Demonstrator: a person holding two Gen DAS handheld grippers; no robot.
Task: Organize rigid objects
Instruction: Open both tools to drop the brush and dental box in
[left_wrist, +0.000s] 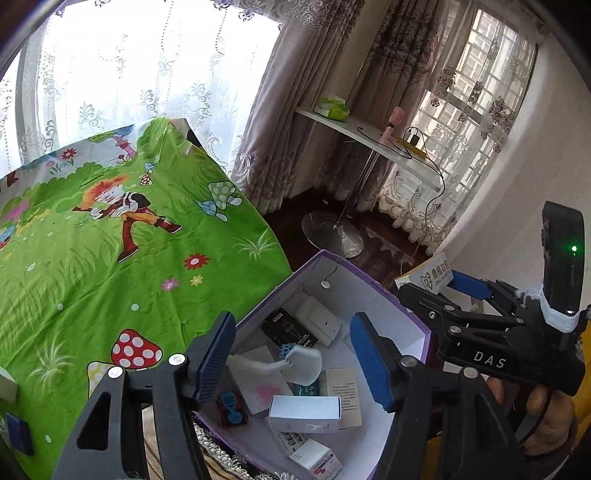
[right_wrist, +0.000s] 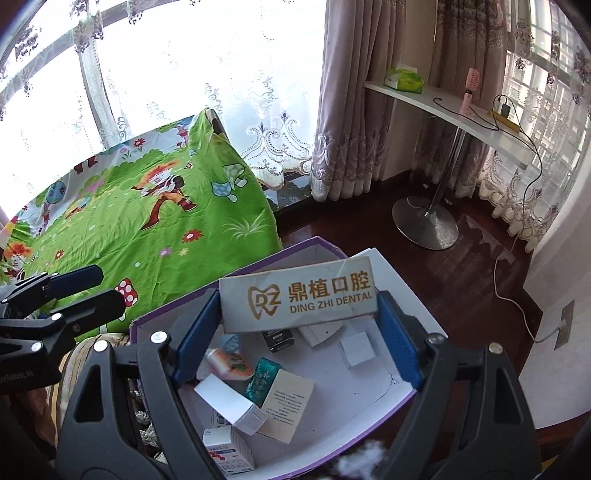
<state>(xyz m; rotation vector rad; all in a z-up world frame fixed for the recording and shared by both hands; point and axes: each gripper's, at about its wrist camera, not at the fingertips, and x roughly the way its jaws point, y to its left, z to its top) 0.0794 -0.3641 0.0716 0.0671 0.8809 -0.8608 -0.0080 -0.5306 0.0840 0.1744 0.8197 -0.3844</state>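
Right fingers (right_wrist: 295, 328) clamped on dental box (right_wrist: 297, 295) by its short ends — light, stiff card, crushable; left fingers (left_wrist: 291, 354) released above bin (left_wrist: 369, 291).

My L wrist cam looks steeply down along its fingers, close over the purple box (left_wrist: 421, 325), w/ the right gripper (left_wrist: 454, 295) at its right edge. My R wrist cam faces the same way from just beside, left gripper (right_wrist: 107, 291) at its left. Both share box, green cloth (left_wrist: 110, 258), white shelf (right_wrist: 461, 110).
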